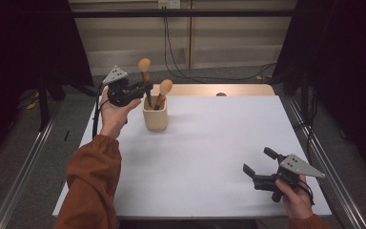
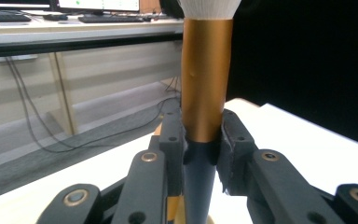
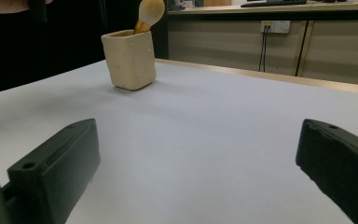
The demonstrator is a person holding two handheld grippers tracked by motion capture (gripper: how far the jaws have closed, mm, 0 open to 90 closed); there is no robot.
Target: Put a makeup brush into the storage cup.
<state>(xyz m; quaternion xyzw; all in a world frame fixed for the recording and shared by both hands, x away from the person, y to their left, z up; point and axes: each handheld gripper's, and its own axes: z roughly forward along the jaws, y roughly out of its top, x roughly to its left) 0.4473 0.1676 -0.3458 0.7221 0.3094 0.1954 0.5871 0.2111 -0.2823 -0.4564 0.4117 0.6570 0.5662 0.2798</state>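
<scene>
A cream square cup [image 1: 155, 118] stands on the white table [image 1: 209, 157] at its far left; the same cup [image 3: 129, 59] appears in the right gripper view. One makeup brush [image 1: 163, 91] leans inside it, head up. My left gripper [image 1: 147, 88] is shut on a second brush [image 1: 145, 71], which stands upright with its lower end in the cup. In the left gripper view the pads [image 2: 173, 140] pinch that brush [image 2: 206, 84] where its copper ferrule meets the dark handle. My right gripper [image 1: 259, 160] rests open near the table's front right corner, with nothing between its jaws.
Black cables [image 1: 181, 67] run over the floor behind the table. A wooden strip [image 1: 228, 89] borders the table's far edge. Metal rails [image 1: 24, 167] flank the table on both sides. Dark curtains hang at left and right.
</scene>
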